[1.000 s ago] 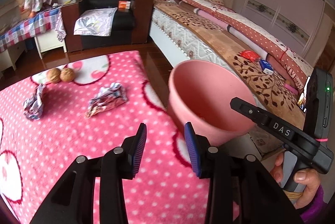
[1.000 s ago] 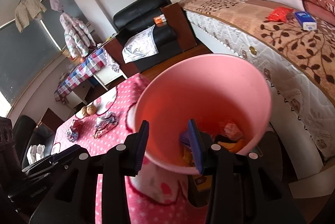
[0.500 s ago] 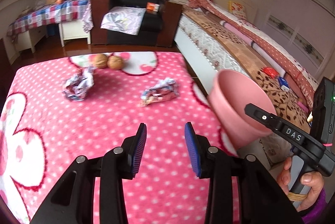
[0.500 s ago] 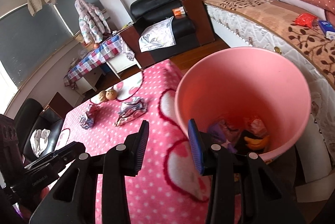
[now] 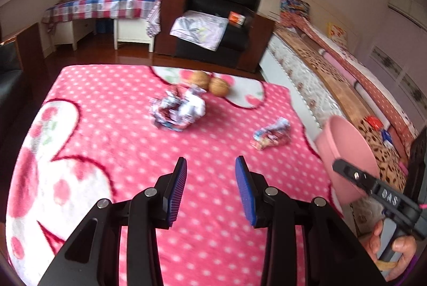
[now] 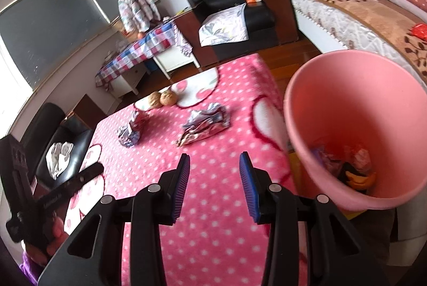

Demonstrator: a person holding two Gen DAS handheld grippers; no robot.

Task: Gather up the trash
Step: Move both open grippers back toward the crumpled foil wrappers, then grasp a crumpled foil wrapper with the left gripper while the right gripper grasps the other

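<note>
Now both views have swung away from the pink bin (image 6: 355,125) and onto the pink dotted surface (image 5: 106,139). A second ago the bin filled the middle of each view; now it sits at the right edge of both. That reads as a drop just finished and a turn back for the next piece.

Some trash already lies in the bin's bottom. Two crumpled wrappers are left on the surface. The larger wrapper (image 5: 177,109) lies near the middle, just in front of two walnuts (image 5: 209,83). The smaller wrapper (image 5: 271,133) lies nearer the bin, well apart from the first. In the right wrist view the same two appear, the larger wrapper (image 6: 130,129) to the left and the smaller wrapper (image 6: 205,125) to the right.

The left tool (image 5: 210,189) hangs over bare surface with its blue pads spread and nothing between them; it touches nothing. The right tool (image 6: 214,187) is likewise spread and empty above the surface, with the smaller wrapper ahead of it. Each hand looks placed to reach for one wrapper.
</note>
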